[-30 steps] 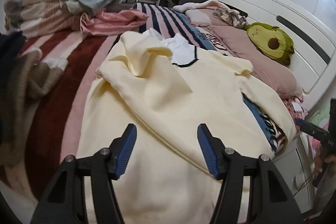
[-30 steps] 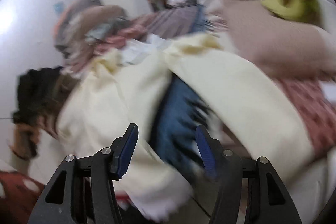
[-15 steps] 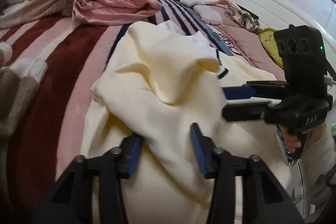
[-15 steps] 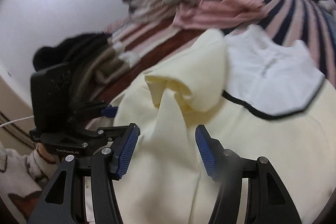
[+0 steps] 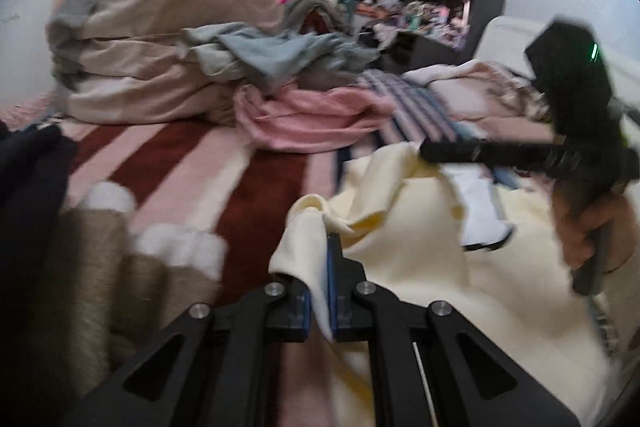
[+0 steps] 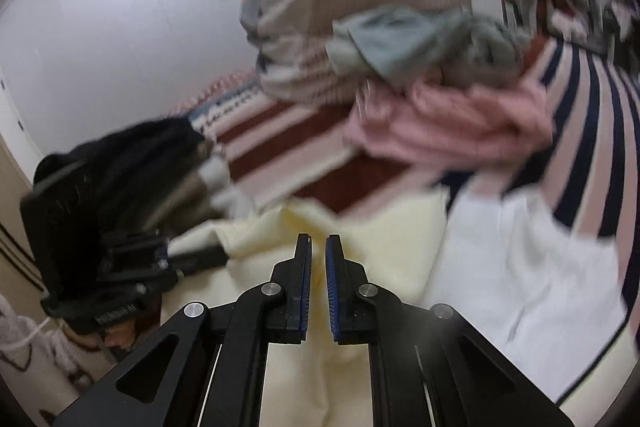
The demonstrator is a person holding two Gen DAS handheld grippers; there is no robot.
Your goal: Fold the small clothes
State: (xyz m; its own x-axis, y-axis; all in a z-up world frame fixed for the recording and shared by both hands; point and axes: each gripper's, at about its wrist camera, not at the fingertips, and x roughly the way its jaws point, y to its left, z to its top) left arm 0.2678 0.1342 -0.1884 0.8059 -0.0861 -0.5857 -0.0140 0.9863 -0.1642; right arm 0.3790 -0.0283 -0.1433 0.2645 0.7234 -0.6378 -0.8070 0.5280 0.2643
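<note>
The left tool [image 5: 319,281] is pinching a bunched fold of the pale yellow garment [image 5: 420,267], which is lying spread across the striped bed [image 5: 208,163]. The right tool [image 6: 317,283] is sitting nearly closed over the same yellow cloth (whether fabric is caught between its pads is unclear). A pink garment [image 5: 312,115] is lying crumpled beyond.
</note>
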